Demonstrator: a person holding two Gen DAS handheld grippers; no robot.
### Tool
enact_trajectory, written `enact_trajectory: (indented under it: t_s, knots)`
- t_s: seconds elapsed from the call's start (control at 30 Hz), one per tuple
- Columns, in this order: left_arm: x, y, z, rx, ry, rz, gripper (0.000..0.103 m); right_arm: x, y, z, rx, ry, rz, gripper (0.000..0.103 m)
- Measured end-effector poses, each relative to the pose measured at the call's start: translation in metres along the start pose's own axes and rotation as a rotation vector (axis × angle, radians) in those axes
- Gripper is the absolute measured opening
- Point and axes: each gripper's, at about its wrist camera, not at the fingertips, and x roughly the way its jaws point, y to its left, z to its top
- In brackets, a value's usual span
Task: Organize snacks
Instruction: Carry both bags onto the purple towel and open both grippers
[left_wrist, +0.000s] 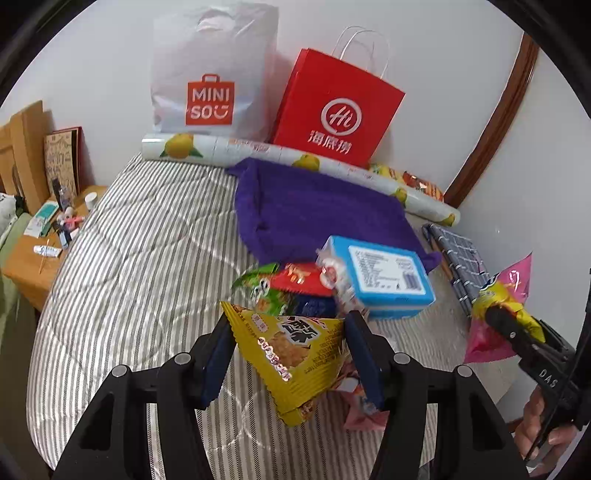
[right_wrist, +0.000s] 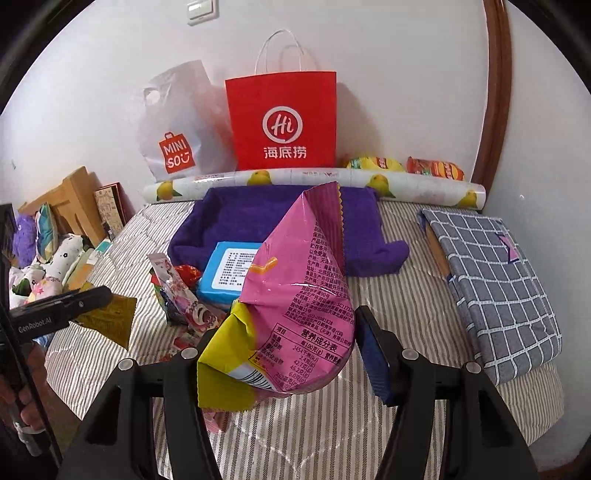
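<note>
Yellow snack packet (left_wrist: 291, 354) is pinched between my left gripper (left_wrist: 290, 345) fingers, held up off the striped bedding (left_wrist: 129, 266). Right gripper (right_wrist: 291, 354) is clamped on the pink chip bag (right_wrist: 295, 288), which pokes up toward 12 o'clock past the fingertips. Remaining snack pile (left_wrist: 295, 288) and the blue box (left_wrist: 384, 277) sit just beyond the left gripper at 12, against the purple cloth tray (left_wrist: 317, 210)

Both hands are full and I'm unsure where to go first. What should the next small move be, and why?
Probably carry the yellow snack packet, pinched in the left hand-held gripper, forward toward the purple basket and let go there. The basket looks empty, while the other snacks lie loose in front of it. The right hand-held gripper holds the pink chip bag and could follow.
</note>
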Motion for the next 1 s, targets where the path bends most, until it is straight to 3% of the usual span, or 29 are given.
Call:
enact_trajectory:
  t_s: [0.5, 1.0]
  knots:
    - [-0.006, -0.031, 0.062, 0.048, -0.067, -0.035, 0.057, 0.012, -0.008, 0.039, -0.001, -0.028, 0.012, 0.06]
    - [0.038, -0.049, 0.13, 0.065, -0.063, -0.052, 0.057, 0.065, -0.019, 0.107, -0.034, -0.032, 0.021, 0.059]
